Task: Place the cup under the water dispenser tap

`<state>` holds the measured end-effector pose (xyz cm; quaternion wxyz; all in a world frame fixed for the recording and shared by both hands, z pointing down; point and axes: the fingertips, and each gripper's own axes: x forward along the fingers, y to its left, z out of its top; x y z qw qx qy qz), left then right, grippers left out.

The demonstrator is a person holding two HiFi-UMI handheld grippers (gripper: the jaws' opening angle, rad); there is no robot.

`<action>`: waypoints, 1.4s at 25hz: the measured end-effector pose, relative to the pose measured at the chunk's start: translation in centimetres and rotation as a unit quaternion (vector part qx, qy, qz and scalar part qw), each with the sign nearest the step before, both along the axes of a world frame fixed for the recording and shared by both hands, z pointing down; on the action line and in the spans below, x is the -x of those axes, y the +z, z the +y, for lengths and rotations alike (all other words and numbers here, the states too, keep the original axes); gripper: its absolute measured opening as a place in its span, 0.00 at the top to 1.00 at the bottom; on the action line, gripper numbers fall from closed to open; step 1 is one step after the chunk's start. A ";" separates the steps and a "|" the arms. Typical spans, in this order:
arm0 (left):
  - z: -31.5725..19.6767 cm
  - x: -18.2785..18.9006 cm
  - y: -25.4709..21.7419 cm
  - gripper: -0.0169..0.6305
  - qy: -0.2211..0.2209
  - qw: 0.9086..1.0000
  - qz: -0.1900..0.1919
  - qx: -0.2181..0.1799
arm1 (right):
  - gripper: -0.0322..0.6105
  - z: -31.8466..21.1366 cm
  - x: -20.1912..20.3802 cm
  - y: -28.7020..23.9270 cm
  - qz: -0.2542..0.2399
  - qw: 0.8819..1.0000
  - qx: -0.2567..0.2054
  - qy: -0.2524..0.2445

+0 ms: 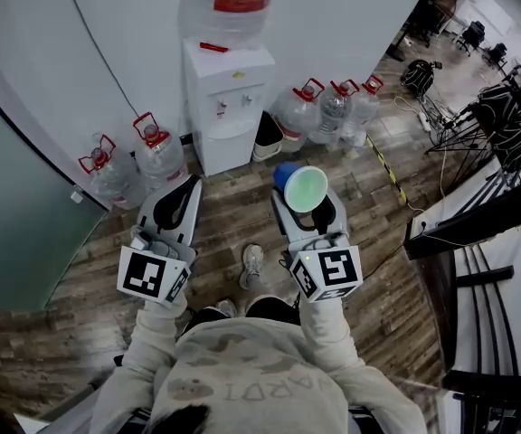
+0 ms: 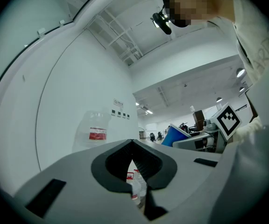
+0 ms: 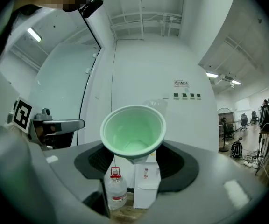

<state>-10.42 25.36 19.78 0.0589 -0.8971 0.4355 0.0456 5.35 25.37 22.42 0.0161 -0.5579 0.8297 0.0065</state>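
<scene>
Blue outside and mint-green inside, the round tapered cup (image 1: pixel 302 186) sits clamped in the jaws of the right gripper (image 1: pixel 304 208), while the left gripper (image 1: pixel 177 208) has its jaws closed on nothing, below a boxy white water dispenser (image 1: pixel 227 107) at upper centre.

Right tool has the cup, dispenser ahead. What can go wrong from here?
1. The cup lies tilted, mouth facing back, pinched near its base by the right tool; it may slip or tip when set down.
2. The tap recess of the water dispenser looks tight; the broad jaws might bump it.
3. Spare water bottles flank the dispenser on the floor; a foot might knock one.
</scene>
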 end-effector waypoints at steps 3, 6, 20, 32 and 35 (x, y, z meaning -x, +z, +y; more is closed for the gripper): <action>-1.8 0.2 0.2 0.97 -0.008 1.000 0.001 0.001 | 0.50 -2.0 0.1 0.2 -0.002 1.000 0.000 -0.006; -3.9 0.2 0.3 0.97 -0.015 1.000 0.001 0.001 | 0.50 -4.4 0.0 0.2 0.000 1.000 -0.001 -0.014; -15.2 -2.9 -0.5 0.97 -0.048 0.999 0.003 -0.007 | 0.50 -16.8 -2.4 -0.4 0.003 0.998 -0.008 -0.056; -23.0 -5.5 -0.2 0.97 -0.072 0.997 0.000 -0.010 | 0.50 -25.6 -4.5 0.3 0.010 0.996 -0.003 -0.088; -25.0 -6.1 0.0 0.97 -0.080 0.997 0.001 -0.011 | 0.50 -27.5 -4.8 0.9 0.012 0.995 0.001 -0.100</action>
